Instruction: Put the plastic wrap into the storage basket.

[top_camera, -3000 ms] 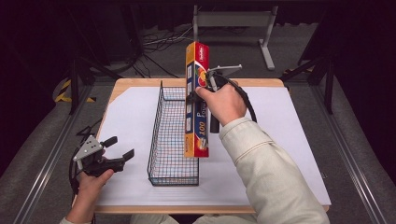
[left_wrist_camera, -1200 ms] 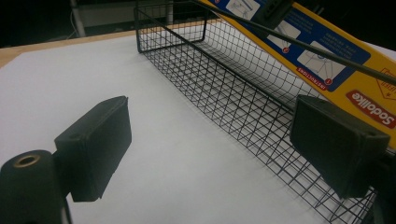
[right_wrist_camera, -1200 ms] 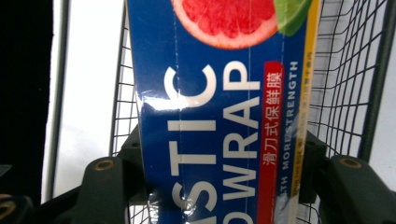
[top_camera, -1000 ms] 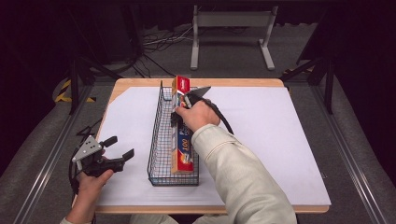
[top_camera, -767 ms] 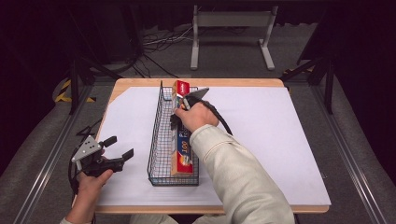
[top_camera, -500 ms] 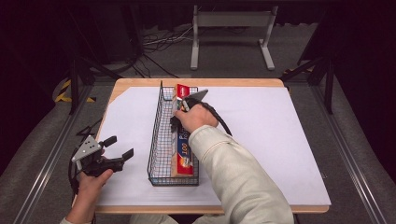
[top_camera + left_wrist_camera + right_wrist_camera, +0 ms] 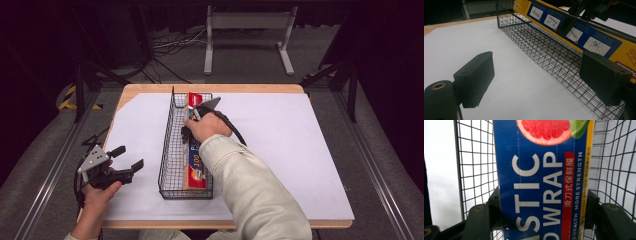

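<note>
Counter (image 7: 320, 150): wooden, covered by a white sheet.
Floor (image 7: 380, 125): grey carpet; cables (image 7: 165, 47) are seen beyond the counter.
Stand (image 7: 247, 22): grey metal, behind the counter.
Backdrop: dark, unlit.

We see open white table (image 7: 300, 150) right of the wire basket (image 7: 167, 150), a bare strip on its left, plastic wrap box (image 7: 196, 165) crowding the basket's interior.

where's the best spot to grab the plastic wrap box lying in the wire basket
Grip the long blue and yellow plastic wrap box across its narrow width, from above. It lies flat along the black wire basket, whose walls block the sides; the right gripper already clamps it so.
</note>
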`<state>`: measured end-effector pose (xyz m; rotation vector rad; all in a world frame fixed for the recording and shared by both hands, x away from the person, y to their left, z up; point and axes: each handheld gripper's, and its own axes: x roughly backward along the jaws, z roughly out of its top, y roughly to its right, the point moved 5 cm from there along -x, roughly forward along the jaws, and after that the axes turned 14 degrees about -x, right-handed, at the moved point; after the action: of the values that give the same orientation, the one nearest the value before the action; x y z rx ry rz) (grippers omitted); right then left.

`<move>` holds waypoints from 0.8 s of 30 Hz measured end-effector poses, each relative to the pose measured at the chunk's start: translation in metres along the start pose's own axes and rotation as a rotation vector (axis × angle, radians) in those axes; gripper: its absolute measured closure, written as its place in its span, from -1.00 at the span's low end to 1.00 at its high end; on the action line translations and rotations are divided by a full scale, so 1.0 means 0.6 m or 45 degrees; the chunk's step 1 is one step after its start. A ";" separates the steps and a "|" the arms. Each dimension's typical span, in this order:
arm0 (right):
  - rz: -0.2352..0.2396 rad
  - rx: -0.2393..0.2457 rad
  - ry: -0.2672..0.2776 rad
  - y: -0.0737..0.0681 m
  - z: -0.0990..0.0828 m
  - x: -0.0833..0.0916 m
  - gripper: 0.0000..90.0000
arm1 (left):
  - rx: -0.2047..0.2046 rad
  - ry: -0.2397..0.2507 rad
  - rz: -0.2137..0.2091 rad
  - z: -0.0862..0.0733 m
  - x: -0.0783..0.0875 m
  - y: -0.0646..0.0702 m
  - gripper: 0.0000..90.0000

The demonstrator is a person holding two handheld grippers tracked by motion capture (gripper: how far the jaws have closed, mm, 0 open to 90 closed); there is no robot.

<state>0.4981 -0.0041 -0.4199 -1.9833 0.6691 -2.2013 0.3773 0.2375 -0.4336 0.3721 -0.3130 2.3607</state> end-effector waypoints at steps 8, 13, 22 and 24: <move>-0.016 0.011 0.005 -0.002 -0.003 -0.004 -0.10 | 0.003 -0.005 0.001 -0.001 0.000 0.000 -0.70; -0.057 0.003 0.007 -0.004 -0.003 -0.005 -0.11 | -0.003 -0.011 -0.009 -0.001 -0.002 0.001 -0.69; -0.074 -0.003 0.000 -0.003 -0.002 -0.008 -0.11 | -0.007 -0.010 -0.009 -0.001 -0.001 0.001 -0.69; -0.079 -0.006 0.000 -0.004 -0.002 -0.009 -0.12 | -0.007 -0.011 -0.008 -0.001 -0.001 0.001 -0.69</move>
<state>0.4982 0.0003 -0.4240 -2.0327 0.6216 -2.2363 0.3773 0.2367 -0.4344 0.3807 -0.3218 2.3524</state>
